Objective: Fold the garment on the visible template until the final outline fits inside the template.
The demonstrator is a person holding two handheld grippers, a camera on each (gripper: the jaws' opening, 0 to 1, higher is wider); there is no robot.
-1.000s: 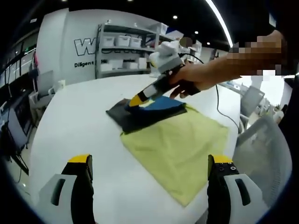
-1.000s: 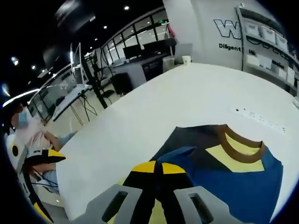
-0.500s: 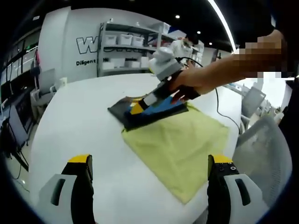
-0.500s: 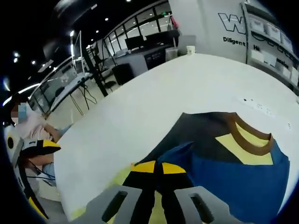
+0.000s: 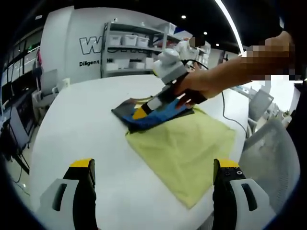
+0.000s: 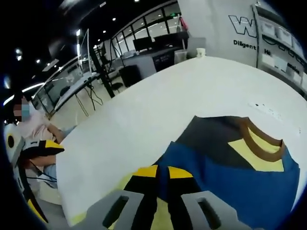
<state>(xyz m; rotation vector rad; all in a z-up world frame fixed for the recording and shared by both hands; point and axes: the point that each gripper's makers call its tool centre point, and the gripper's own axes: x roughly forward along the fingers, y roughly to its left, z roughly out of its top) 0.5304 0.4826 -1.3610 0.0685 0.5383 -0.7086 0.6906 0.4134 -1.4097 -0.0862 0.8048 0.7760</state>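
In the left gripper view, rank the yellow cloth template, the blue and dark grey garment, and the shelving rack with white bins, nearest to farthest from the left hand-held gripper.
1. Yellow cloth template, just ahead, toward the right.
2. Blue and dark grey garment, at the template's far corner.
3. Shelving rack with white bins, beyond the table by the wall.

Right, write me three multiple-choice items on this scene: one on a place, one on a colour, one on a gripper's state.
1. Where does the folded blue, dark grey and yellow garment lie?
A. on a chair
B. at the far edge of the yellow-green cloth template
C. on the floor

2. What colour is the garment's collar?
A. brown
B. red
C. white

3. The right gripper is:
A. wide open
B. shut on the garment
C. holding a cup

Key: 1 B, it overlaps the template's far edge on the white table; 2 A, a brown band rings the neck; 3 B, blue fabric sits pinched between its jaws.
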